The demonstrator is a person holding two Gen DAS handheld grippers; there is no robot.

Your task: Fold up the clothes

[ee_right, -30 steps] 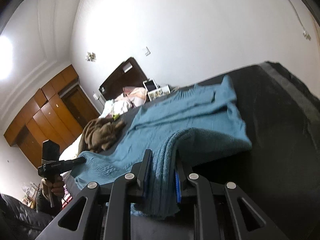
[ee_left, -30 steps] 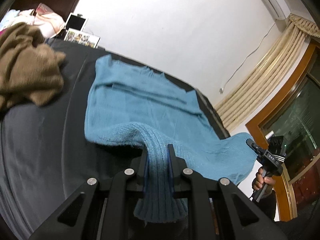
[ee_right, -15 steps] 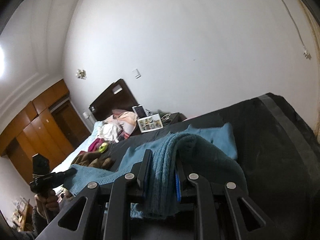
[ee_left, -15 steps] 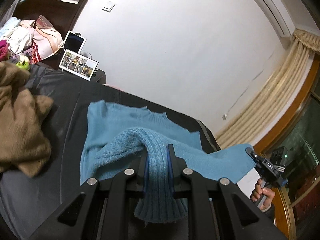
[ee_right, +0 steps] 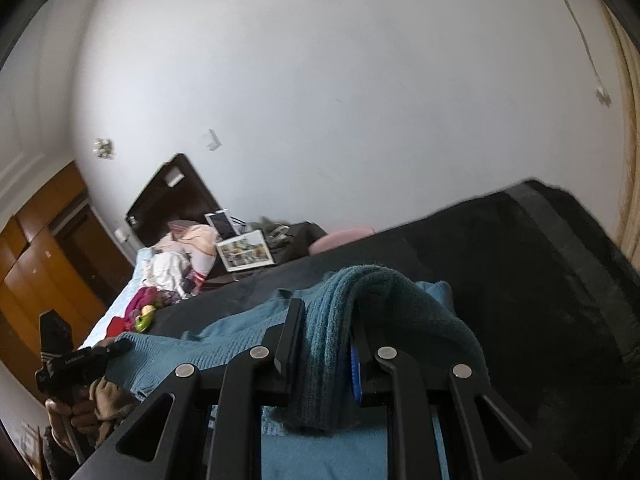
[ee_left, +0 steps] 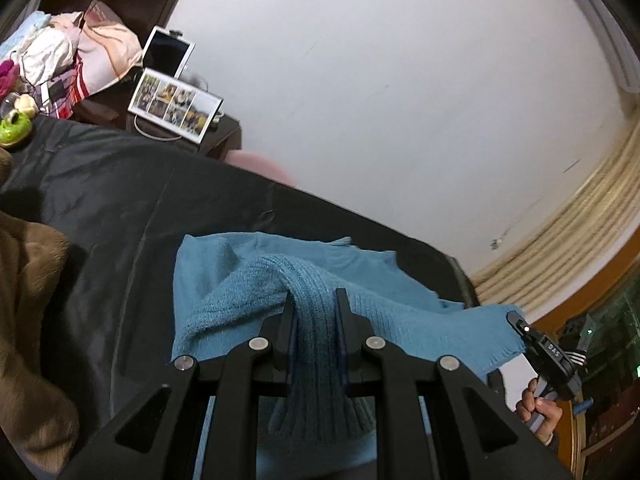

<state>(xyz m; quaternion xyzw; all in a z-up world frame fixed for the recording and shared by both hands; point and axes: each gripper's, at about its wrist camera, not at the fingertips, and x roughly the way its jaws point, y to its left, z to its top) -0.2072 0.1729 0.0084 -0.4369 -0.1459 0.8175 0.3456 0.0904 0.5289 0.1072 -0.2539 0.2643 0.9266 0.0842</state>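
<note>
Blue knit fills both of your views: the blue sweater [ee_left: 320,276] lies on the black cover [ee_left: 120,200], with its near edge lifted off the surface by your two grippers. Your left gripper [ee_left: 314,308] has its jaws pinched tight on a ribbed band of the sweater, which hangs down between the fingers toward the camera. Your right gripper [ee_right: 328,320] is clamped the same way on another ribbed fold, draped over its right finger. From the left wrist view you can see your right hand [ee_left: 538,408] at the far right edge, with the sweater's other corner meeting that gripper. From the right wrist view your left hand [ee_right: 68,412] shows low at the left. A brown garment [ee_left: 28,320] sits on the cover beside the sweater, apart from it. A photo frame [ee_left: 174,106] and a tablet [ee_left: 168,52] stand beyond the cover against the white wall [ee_left: 380,80].
</note>
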